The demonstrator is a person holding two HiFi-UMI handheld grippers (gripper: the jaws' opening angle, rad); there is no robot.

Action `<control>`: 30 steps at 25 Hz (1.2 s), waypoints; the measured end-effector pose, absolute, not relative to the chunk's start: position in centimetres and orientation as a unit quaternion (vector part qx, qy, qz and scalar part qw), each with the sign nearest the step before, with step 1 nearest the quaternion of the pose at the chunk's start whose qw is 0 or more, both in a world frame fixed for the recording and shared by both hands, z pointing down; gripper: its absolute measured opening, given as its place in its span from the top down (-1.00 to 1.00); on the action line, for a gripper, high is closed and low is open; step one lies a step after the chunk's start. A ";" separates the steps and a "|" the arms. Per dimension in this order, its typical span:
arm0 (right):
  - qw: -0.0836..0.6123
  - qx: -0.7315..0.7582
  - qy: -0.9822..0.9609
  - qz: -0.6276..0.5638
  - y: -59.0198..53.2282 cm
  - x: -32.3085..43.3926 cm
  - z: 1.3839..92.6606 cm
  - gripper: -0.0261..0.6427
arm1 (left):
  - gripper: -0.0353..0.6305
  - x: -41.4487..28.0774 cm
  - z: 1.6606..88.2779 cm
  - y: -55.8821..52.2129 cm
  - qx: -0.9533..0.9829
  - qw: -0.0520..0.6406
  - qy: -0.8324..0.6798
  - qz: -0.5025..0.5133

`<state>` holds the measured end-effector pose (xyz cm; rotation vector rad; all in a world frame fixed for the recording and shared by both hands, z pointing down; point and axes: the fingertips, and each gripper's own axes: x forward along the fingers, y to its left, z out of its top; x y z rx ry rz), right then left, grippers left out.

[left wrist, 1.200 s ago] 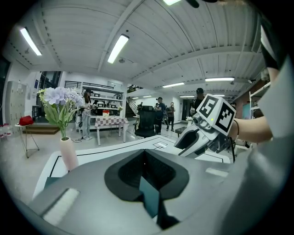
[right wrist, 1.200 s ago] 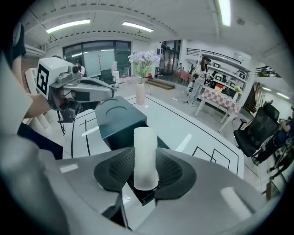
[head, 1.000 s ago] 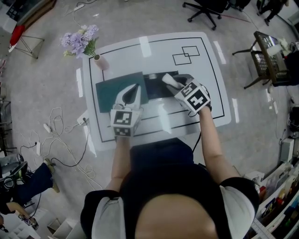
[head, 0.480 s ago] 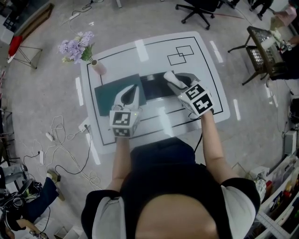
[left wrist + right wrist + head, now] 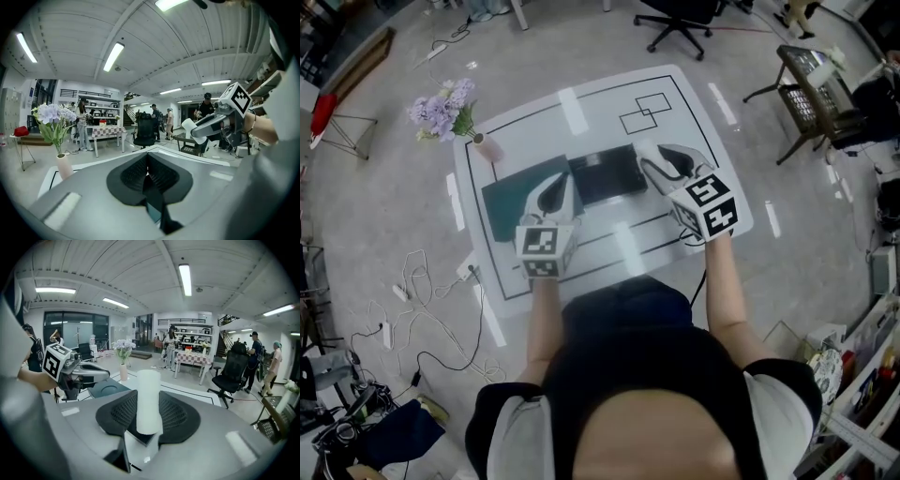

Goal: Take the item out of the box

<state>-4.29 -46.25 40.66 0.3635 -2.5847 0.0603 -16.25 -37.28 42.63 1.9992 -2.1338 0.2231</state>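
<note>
1. Right gripper [image 5: 149, 414]: narrow hold, jaws clamped on the upright white cylinder [image 5: 149, 401].
2. Cylinder is out of the black box [image 5: 605, 176], held just beside the box's right edge, above the table [image 5: 581, 112].
3. Left gripper [image 5: 146, 174]: jaws drawn together over the dark green lid [image 5: 508, 202], left of the box; cannot tell whether they pinch it.

No text, label or number can be read anywhere.
</note>
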 end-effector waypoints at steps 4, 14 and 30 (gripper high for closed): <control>0.225 0.157 -0.960 0.050 -46.4 -2.9 39.2 0.51 | 0.87 -15.9 42.1 -37.3 0.679 0.099 -0.724 0.071; 0.123 0.254 -0.954 0.099 -46.8 -0.3 37.6 0.51 | 0.87 -15.1 41.2 -37.2 0.683 0.085 -0.723 0.065; 0.073 0.319 -0.934 0.146 -46.8 3.0 40.4 0.51 | 0.87 -13.4 41.5 -37.2 0.688 0.084 -0.718 0.069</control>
